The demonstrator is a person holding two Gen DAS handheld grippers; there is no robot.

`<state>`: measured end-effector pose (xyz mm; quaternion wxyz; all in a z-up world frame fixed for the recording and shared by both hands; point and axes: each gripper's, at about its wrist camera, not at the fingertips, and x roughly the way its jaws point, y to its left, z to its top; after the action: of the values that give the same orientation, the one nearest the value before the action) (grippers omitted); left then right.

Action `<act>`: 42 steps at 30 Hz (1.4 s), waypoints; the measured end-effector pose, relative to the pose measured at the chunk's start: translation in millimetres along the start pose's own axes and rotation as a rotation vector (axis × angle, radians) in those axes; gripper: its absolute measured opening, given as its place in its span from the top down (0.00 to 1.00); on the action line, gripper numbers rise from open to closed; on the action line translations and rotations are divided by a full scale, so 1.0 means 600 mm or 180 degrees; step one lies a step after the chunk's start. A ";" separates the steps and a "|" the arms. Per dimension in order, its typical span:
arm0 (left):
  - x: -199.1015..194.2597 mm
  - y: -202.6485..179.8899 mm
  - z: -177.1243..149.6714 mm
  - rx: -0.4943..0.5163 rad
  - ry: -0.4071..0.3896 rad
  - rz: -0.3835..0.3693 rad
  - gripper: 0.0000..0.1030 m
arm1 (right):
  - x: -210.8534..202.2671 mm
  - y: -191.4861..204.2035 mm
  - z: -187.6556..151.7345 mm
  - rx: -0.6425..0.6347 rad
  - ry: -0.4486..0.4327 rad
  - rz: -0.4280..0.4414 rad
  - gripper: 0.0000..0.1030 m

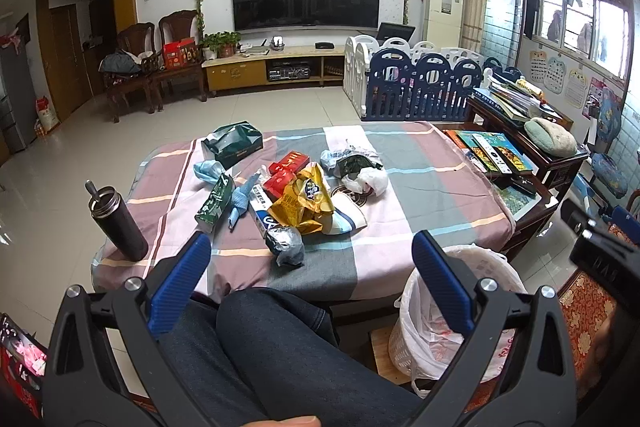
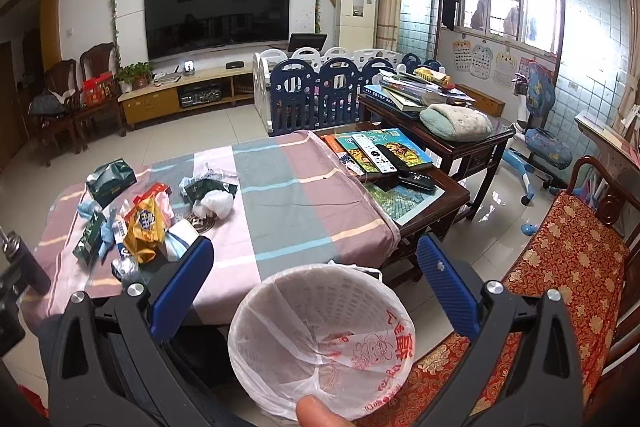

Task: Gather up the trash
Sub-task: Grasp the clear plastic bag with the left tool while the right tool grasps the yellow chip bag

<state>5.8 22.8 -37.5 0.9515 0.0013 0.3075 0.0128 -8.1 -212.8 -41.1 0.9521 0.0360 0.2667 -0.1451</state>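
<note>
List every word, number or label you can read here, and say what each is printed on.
"鲜" in red, on the plastic liner of the white bin.
Other red characters on that liner: too distorted to read.
Yellow snack bag, red boxes, green packet, blue-and-white box: print too small.
Books and wall charts: blurred.

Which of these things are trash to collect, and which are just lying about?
For the job:
yellow snack bag
red boxes
crumpled white bag
lined waste basket

Just lying about:
black flask
remote control
books
</note>
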 end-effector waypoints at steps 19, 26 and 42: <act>0.211 0.250 -0.072 -0.1226 0.0843 0.0598 0.29 | 0.276 0.235 -0.049 -0.0450 0.1196 0.0919 0.24; 0.264 0.241 -0.099 -0.1175 0.1109 0.0619 0.24 | 0.379 0.402 -0.047 -0.0825 0.1337 0.1239 0.23; 0.318 0.244 -0.080 -0.1353 0.0852 0.0389 0.17 | 0.442 0.461 -0.060 -0.1189 0.1182 0.1299 0.69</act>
<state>129.0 173.7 -186.6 0.8787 -0.1818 0.4204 0.1346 272.3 -11.4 -211.7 0.8868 -0.0607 0.4450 0.1090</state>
